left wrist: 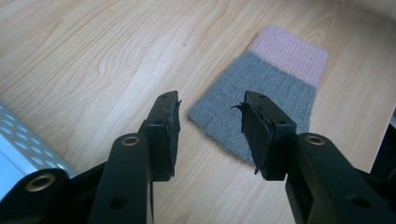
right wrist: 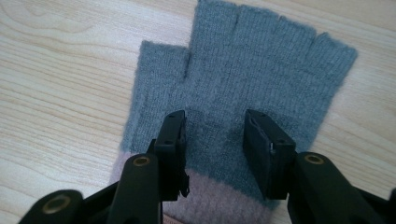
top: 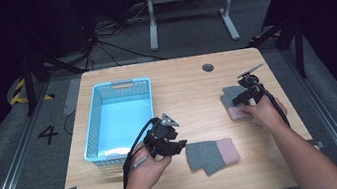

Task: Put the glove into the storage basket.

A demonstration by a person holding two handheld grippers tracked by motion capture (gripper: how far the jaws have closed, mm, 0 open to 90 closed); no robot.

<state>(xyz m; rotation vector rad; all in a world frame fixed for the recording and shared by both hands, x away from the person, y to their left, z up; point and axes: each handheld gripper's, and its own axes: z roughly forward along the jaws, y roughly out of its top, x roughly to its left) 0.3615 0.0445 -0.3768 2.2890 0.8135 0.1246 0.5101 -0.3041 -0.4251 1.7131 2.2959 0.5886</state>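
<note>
Two fingerless knit gloves, grey with a pink cuff, lie flat on the desk (top: 189, 76). The near glove (top: 212, 154) rests just right of the left gripper (top: 181, 144); in the left gripper view its jaws stand apart above the wood, framing the glove's finger end, with nothing between the pads. The far glove (top: 235, 103) lies near the right edge of the desk, under the right gripper (right wrist: 215, 140). In the right gripper view those jaws are spread wide over the palm area just above the cuff and pinch no fabric.

Step in hand, as judged: approach for pick-up of both gloves, probably for transfer to the light blue basket (top: 92, 131) at the left of the desk.

Next move calls for: lowering each gripper until the pads bracket a fold of knit, then closing. The thin, flat fabric may slip out.

Legible writing: a "4" (top: 48, 134) on the floor left of the desk. No brand or label is readable on the gloves.
</note>
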